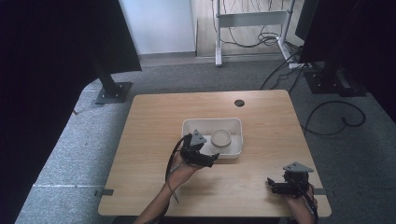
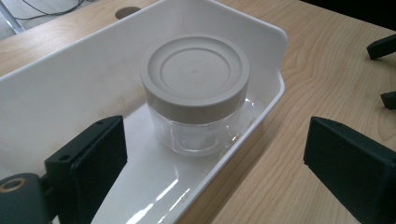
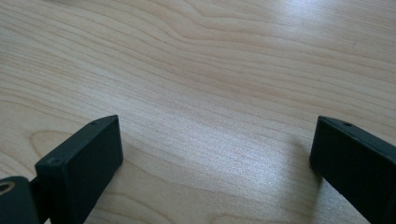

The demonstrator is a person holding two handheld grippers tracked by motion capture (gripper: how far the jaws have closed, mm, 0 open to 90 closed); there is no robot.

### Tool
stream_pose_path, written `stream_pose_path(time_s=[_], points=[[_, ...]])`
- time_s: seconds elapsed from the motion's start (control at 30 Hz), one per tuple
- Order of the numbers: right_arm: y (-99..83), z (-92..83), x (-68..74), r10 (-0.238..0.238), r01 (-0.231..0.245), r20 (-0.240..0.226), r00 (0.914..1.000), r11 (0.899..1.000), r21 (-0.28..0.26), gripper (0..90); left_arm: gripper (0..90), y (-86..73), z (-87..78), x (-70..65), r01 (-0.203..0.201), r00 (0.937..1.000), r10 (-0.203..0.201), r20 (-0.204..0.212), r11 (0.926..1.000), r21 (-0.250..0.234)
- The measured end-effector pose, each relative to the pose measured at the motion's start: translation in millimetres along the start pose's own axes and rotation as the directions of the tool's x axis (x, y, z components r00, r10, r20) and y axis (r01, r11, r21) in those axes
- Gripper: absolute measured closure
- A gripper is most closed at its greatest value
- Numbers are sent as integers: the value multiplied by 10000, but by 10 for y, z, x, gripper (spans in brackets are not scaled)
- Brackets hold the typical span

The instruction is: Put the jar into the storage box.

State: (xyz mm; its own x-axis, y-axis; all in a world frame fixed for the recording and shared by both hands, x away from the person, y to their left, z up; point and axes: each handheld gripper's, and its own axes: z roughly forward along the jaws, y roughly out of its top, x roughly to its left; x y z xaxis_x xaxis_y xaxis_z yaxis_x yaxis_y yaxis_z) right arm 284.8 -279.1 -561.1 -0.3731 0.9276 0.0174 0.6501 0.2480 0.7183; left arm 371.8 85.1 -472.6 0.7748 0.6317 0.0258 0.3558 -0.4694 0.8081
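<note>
From the high view, a lidded jar stands upright in the right half of a white tray at mid-table; the left gripper hovers at the tray's near rim, while the right gripper rests near the table's front edge, well apart.

The left gripper view shows the jar's beige lid facing up, jaws spread wide astride the tray wall.

In the right gripper view, jaws stand spread over bare wood.

At mid-frame a white tray sits on the wooden surface, holding a beige-lidded jar. The left claw reaches its near edge; the right claw rests lower right, well apart.
</note>
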Motion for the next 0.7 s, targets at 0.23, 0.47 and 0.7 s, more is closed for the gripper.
stream_pose_path(time_s=[0.23,0.47,0.7], points=[[0,0,0,0,0,1,10000,10000,-2,22,60,-65,-86,19,3,10000,-3,-14,10000,-18],[0,0,0,0,0,3,10000,10000,-3,22,60,-148,-174,68,135,9999,-136,-74,9998,-124],[0,0,0,-1,1,3,10000,10000,-2,22,61,-219,-274,93,203,9997,-206,-93,9994,-279]])
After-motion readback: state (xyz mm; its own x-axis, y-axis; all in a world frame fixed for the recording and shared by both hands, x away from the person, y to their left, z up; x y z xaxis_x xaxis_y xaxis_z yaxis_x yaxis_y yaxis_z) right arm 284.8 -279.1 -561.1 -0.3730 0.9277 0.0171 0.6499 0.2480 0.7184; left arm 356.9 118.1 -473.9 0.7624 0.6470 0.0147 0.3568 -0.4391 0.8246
